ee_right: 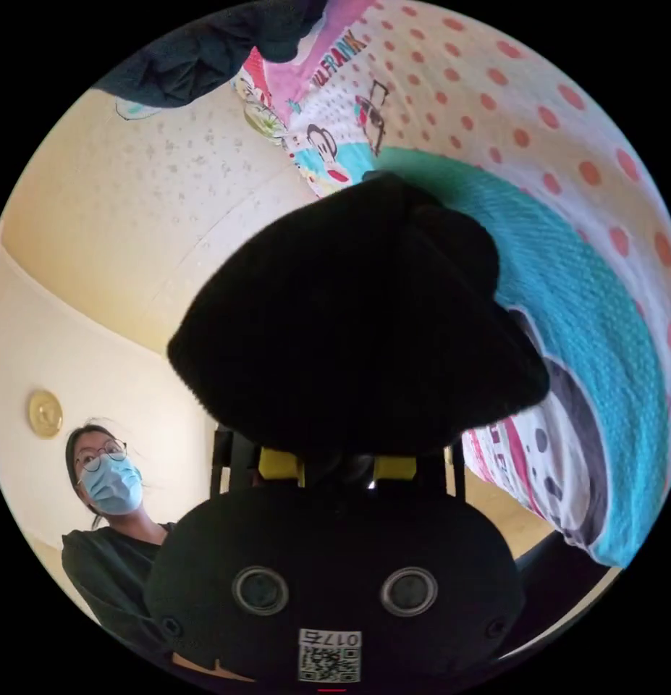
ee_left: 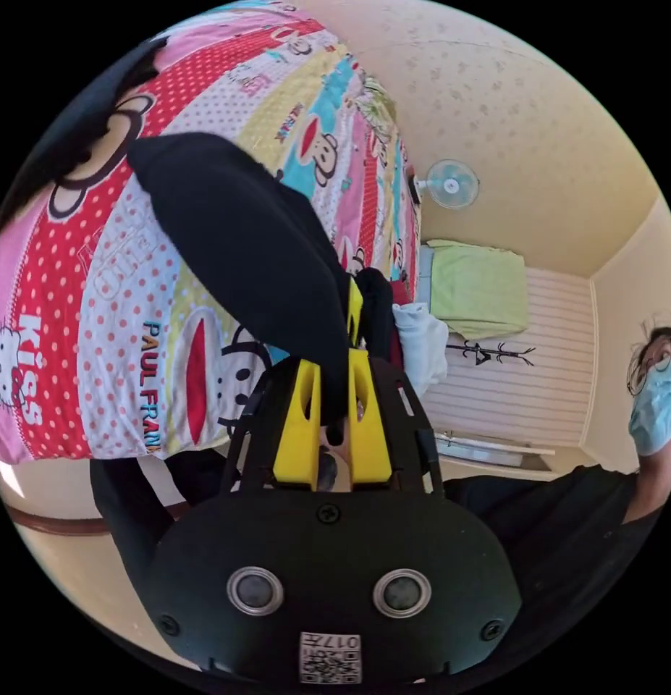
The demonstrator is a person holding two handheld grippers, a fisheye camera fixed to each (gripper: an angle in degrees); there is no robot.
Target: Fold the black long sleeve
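The black long sleeve (ee_left: pixel 241 239) rises as a broad strip of black cloth over the bed in the left gripper view. Its lower end is pinched between the yellow jaws of my left gripper (ee_left: pixel 335 405), which is shut on it. In the right gripper view a thick bunch of the same black cloth (ee_right: pixel 357 318) bulges over my right gripper (ee_right: pixel 339 463). It hides the jaw tips, and only the yellow jaw bases show beneath the cloth. The cloth is lifted off the bed and seems clamped there.
A bed with a bright cartoon-print sheet (ee_left: pixel 96 326) lies behind the garment. More dark cloth (ee_right: pixel 205 51) lies on it. A person in a face mask (ee_right: pixel 107 478) stands close by. A wall fan (ee_left: pixel 451 184), a green cloth (ee_left: pixel 476 289) and white clothes (ee_left: pixel 422 344) lie beyond the bed.
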